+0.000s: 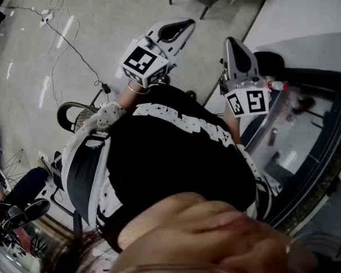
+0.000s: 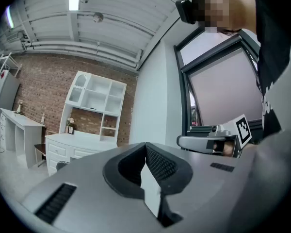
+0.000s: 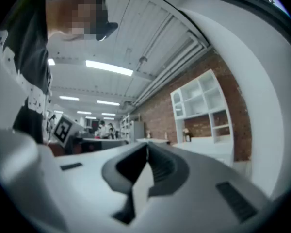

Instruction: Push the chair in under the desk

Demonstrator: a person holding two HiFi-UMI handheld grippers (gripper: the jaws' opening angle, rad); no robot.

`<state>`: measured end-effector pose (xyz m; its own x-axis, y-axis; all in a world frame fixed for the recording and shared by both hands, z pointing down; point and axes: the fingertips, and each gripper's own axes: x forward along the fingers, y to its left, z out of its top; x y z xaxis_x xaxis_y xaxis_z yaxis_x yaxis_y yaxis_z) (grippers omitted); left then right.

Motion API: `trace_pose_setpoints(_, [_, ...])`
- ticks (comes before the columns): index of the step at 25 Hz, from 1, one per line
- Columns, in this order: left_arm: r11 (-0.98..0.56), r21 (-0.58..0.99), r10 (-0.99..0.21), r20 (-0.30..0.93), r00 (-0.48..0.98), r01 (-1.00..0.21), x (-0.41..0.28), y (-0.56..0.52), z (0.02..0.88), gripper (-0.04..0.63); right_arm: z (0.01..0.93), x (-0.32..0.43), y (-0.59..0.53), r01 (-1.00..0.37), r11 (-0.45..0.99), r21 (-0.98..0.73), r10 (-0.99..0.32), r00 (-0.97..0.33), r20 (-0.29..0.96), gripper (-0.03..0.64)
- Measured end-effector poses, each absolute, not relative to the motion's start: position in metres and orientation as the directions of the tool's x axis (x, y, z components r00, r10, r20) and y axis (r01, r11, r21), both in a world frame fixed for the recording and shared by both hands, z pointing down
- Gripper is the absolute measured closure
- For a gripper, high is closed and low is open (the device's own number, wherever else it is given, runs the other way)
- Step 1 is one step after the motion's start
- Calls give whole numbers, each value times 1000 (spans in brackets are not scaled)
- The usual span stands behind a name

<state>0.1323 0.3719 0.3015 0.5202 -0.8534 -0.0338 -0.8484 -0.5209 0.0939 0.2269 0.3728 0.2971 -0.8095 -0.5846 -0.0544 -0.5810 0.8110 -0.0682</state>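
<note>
The left gripper (image 2: 146, 148) has its fingers pressed together with nothing between them, and it points level toward a white shelf unit (image 2: 94, 106) against a brick wall (image 2: 39, 81); the right gripper (image 3: 146, 149) is likewise closed tight and empty, held level near the left one; both are raised in front of the person's black shirt (image 1: 176, 152), above the floor (image 1: 91, 16); the chair (image 1: 84, 117), dark with a mesh part and a curved armrest, stands on the floor just behind the person's left elbow, apart from both grippers; a cable (image 1: 68, 41) trails across the floor beyond it; a dark-framed window (image 2: 218, 81) lies to the person's right.
</note>
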Motion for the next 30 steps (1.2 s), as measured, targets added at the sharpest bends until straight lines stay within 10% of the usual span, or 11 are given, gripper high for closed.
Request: trace_pose_setpoints(30, [-487,119,-873,-78,481,-865,26,367,306,558,293,135,360,-565,820,-87,-571,-818,-64,584])
